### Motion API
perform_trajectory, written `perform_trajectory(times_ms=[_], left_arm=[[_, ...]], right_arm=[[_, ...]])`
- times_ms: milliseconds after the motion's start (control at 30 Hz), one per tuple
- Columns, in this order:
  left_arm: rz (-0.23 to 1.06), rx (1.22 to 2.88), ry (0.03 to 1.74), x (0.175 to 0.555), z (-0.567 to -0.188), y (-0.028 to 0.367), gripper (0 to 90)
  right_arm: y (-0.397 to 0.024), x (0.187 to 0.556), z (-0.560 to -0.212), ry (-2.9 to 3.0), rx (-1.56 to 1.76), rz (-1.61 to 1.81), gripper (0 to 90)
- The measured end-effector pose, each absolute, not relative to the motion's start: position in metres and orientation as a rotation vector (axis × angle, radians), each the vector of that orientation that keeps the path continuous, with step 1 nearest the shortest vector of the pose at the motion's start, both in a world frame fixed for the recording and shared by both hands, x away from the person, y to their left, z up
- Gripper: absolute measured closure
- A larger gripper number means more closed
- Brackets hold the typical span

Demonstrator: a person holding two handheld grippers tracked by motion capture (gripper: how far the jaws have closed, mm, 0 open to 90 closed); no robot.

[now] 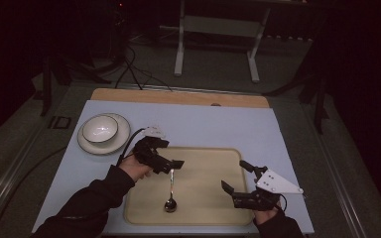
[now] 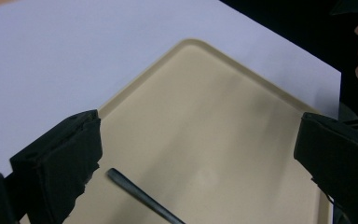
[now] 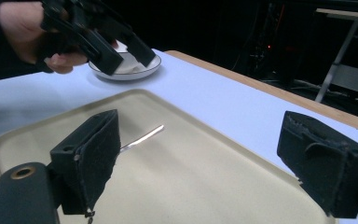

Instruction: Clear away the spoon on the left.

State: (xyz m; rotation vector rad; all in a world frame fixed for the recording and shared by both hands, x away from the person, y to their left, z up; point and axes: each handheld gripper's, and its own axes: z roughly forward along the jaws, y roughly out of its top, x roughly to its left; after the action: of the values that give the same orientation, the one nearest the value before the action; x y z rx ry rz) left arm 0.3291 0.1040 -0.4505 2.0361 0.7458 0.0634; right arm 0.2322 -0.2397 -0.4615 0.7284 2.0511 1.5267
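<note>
Your right gripper (image 1: 233, 179) is hovering nearest you over the beige tray (image 1: 213, 208), jaws gaping wide and empty. Your left gripper (image 1: 171, 162) is hanging just above the spoon (image 1: 170, 192), jaws equally wide. The spoon is lying mid-tray, looking thin, stiff, slick and light; you're best pinching it across the handle.

A pale blue table (image 1: 218, 124) with a wooden strip along its far edge carries a beige tray (image 1: 203, 168) at its near-middle edge and a white plate (image 1: 121, 139) holding a bowl (image 1: 100, 128) near its far-left corner.
</note>
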Motion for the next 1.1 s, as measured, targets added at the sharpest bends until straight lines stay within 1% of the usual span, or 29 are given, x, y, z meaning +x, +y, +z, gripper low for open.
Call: perform_trajectory(times_ms=[400, 667, 1100], left_arm=[[0.143, 2.008, 0.709, 0.302, -0.432, 0.127, 1.8], [0.168, 1.969, 0.665, 0.282, -0.421, 0.139, 1.8], [0.186, 1.933, 0.663, 0.256, -0.424, 0.16, 1.8]], right_arm=[[-0.24, 0.232, -0.461, 2.056, 0.722, 1.546, 13.4], [-0.239, 0.231, -0.461, 2.058, 0.716, 1.534, 13.4], [-0.238, 0.231, -0.461, 2.061, 0.712, 1.524, 13.4]])
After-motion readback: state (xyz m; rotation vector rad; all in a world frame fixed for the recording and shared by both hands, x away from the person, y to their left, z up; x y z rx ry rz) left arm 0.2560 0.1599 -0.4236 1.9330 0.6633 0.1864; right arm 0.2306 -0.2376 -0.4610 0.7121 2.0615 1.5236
